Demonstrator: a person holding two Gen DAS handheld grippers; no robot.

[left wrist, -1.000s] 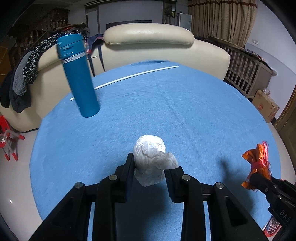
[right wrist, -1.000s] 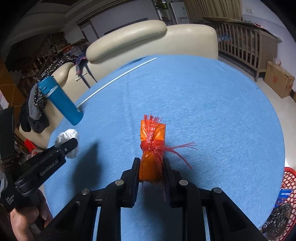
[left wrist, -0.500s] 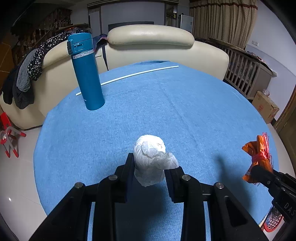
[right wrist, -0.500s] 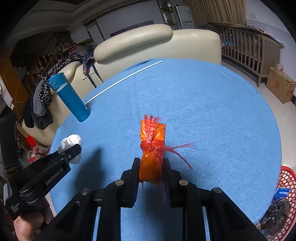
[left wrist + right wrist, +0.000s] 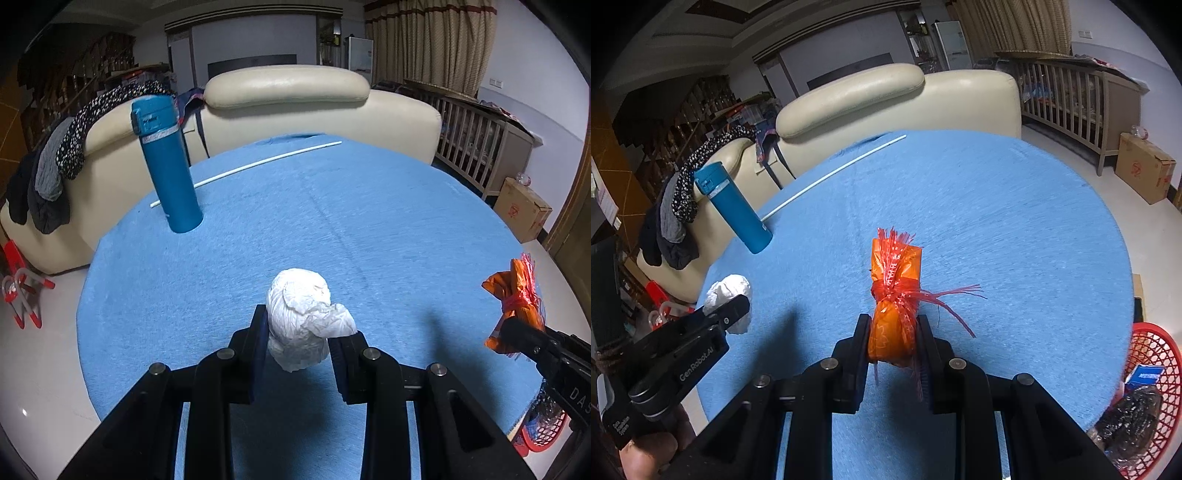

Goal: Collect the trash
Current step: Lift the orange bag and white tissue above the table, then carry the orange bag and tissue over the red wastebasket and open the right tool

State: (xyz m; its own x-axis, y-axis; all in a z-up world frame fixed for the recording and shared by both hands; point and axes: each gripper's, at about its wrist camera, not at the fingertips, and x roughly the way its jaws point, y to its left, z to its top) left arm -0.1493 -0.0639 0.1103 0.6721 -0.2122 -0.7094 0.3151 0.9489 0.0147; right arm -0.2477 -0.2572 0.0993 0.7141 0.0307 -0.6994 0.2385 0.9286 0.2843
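My left gripper [image 5: 298, 334] is shut on a crumpled white paper ball [image 5: 303, 317] and holds it above the round blue table [image 5: 369, 221]. My right gripper [image 5: 892, 341] is shut on an orange wrapper tied with red plastic fringe [image 5: 894, 288], also above the table. Each gripper shows in the other's view: the orange wrapper [image 5: 515, 299] at the right edge, the white paper ball [image 5: 729, 291] at the left. A red mesh trash basket [image 5: 1152, 354] with a black bag and a blue box in it stands on the floor at the right, below the table's rim.
A tall blue flask [image 5: 166, 166] stands upright at the table's far left. A thin white rod [image 5: 251, 168] lies across the far side. A cream sofa [image 5: 288, 96] with clothes draped on it stands behind. A cardboard box [image 5: 524, 208] sits on the floor at right.
Both grippers keep their hold and have drawn back and turned to the left, so the flask has shifted rightward in both views and more of the red basket shows.
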